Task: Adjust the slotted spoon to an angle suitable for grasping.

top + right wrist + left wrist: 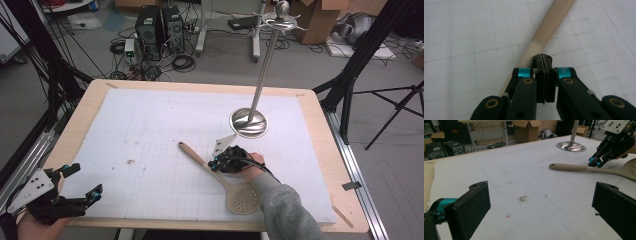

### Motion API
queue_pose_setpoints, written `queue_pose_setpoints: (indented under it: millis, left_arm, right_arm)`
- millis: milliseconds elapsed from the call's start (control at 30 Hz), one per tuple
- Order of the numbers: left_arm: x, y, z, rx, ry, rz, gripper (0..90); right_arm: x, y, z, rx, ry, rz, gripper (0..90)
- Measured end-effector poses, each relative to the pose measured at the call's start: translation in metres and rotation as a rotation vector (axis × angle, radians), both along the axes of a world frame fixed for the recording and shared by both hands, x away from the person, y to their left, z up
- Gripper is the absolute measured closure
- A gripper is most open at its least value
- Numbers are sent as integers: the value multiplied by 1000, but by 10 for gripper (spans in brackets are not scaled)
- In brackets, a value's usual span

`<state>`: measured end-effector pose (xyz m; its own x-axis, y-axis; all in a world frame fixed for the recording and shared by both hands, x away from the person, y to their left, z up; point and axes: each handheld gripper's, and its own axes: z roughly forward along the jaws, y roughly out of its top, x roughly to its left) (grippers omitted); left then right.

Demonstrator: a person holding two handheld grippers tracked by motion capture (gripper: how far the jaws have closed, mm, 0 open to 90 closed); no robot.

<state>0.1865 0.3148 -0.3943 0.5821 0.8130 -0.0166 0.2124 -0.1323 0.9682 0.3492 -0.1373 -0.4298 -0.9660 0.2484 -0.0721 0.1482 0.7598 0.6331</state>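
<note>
Right claw (216,164) jaws pressed together, low over table; left claw (84,181) jaws spread wide.

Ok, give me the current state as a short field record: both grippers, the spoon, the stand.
right gripper: jaws shut together, tips over the handle of the slotted spoon, not gripping it
left gripper: open, at the table's near left edge, holding nothing
slotted spoon: lying flat on the white mat, perforated head toward the person
utensil stand: upright behind the spoon, hooks at top bare

No legible text or labels anywhere.
</note>
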Motion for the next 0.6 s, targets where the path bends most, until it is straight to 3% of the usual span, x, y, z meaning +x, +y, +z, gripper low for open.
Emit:
queue_pose_setpoints:
  millis: [300,367,600]
  left_arm:
    - [0,0,0,-2,-2,0,21]
    - [0,0,0,-3,-3,-1,21]
    - [0,0,1,-5,-5,0,21]
  right_arm:
    - [0,1,0,0,-2,-2,900]
    - [1,1,1,10,14,-13,900]
    - [-1,-7,11,40,0,-74,900]
